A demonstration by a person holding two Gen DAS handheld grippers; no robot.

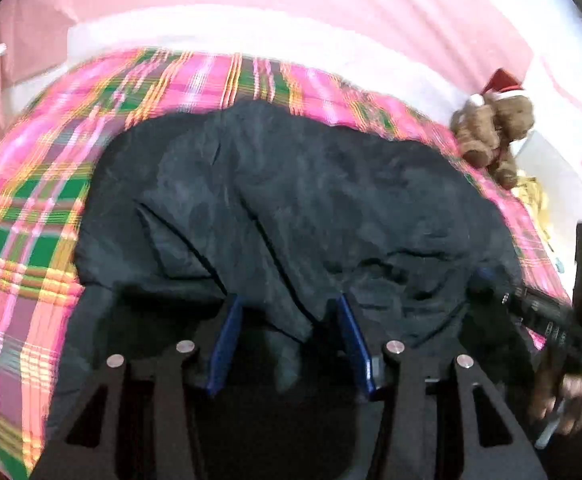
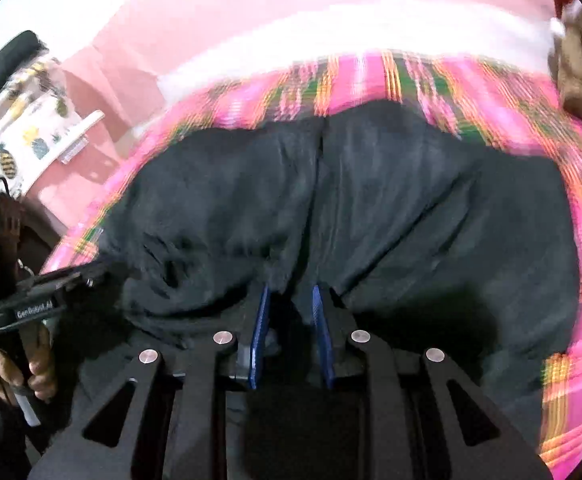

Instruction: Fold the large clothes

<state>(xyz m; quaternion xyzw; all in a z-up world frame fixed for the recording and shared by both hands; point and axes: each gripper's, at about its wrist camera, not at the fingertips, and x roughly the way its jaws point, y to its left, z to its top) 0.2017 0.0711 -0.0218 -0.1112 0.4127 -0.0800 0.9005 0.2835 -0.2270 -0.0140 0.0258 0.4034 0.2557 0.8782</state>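
garment: a large black garment (image 1: 291,200) is being shown spread, creased, over a pink-and-green plaid blanket (image 1: 31,208); it is lying directly ahead of both tongs, its near edge bunched up at the fingertips.
left tongs: the left tongs (image 1: 287,312) are being held with blue pads (image 1: 227,340) about half apart; a fold of the black cloth is sitting between them. Whether the pads are actually pressing on it cannot be told from the blurred view.
right tongs: the right tongs (image 2: 291,300) are being held nearly clenched, a narrow ridge of the garment being pinched between the blue pads (image 2: 261,332).
cross views: the right tongs are being seen at the right edge of the left wrist view, gripped by a hand (image 1: 571,400), tip on the cloth. The left tongs (image 2: 99,270) are being seen at the left of the right wrist view, also hand-held (image 2: 15,364).
blanket: plaid is being exposed beyond and to both sides of the tongs, all around the garment.
teddy: a brown teddy bear in a red hat (image 1: 491,128) is being seen far ahead-right of the left tongs, beside the blanket's edge, just clear of the garment.
backdrop: pink and white bedding (image 1: 291,20) is lying beyond the blanket.
image quality: both views are being smeared by motion blur.
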